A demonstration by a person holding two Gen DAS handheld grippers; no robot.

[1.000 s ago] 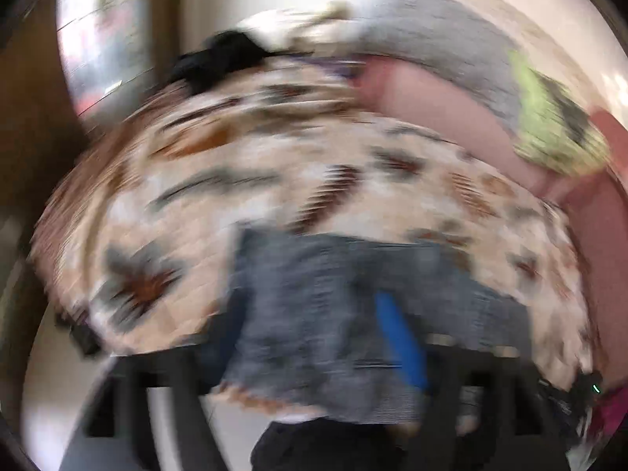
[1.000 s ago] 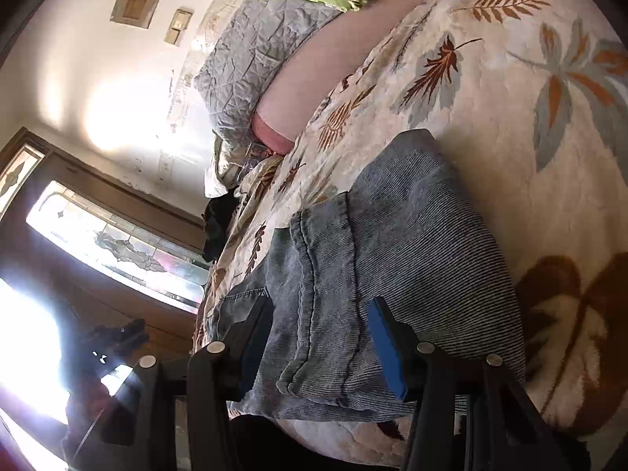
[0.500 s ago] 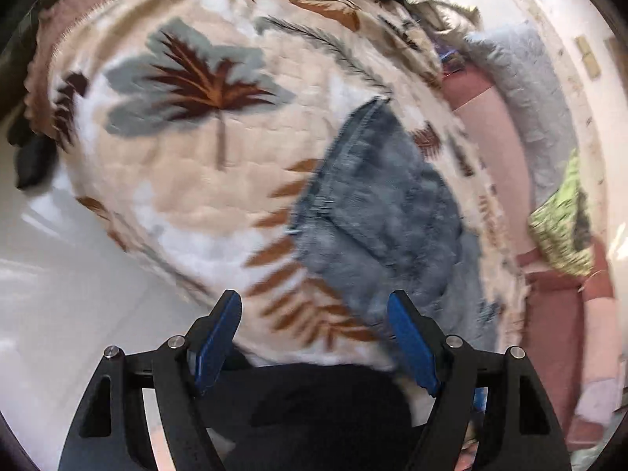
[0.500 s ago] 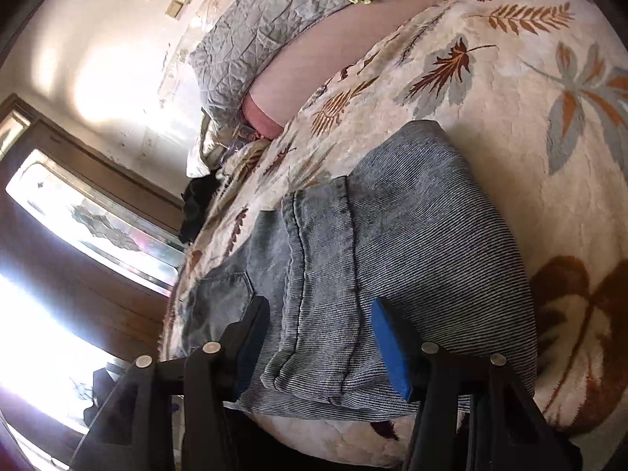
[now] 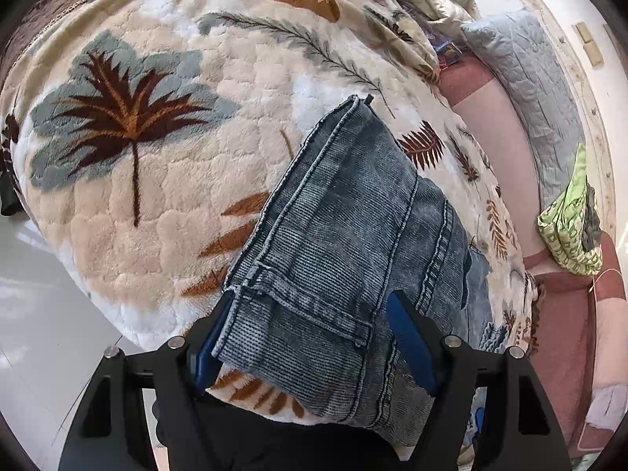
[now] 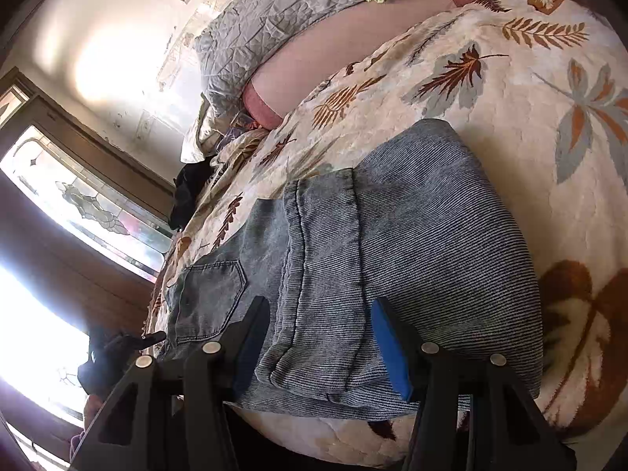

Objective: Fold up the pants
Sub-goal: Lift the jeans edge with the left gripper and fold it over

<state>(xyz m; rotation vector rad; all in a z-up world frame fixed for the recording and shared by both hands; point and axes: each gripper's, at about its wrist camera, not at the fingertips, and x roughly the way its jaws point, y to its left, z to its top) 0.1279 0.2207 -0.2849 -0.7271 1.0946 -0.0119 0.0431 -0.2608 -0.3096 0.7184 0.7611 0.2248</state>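
Folded jeans on bed blanket: both hand-held grippers, left and right, gape wide, empty; you close evenly on stacked edges

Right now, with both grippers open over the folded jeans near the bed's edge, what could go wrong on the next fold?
1. The faded blue denim jeans lie close to the edge of the leaf-print fleece blanket; a pull toward that edge could slide them off.
2. The left gripper straddles several stacked hem layers and may pinch only the top one.
3. The right gripper sits over a loose folded flap, so closing there could bunch it or catch the plush blanket.
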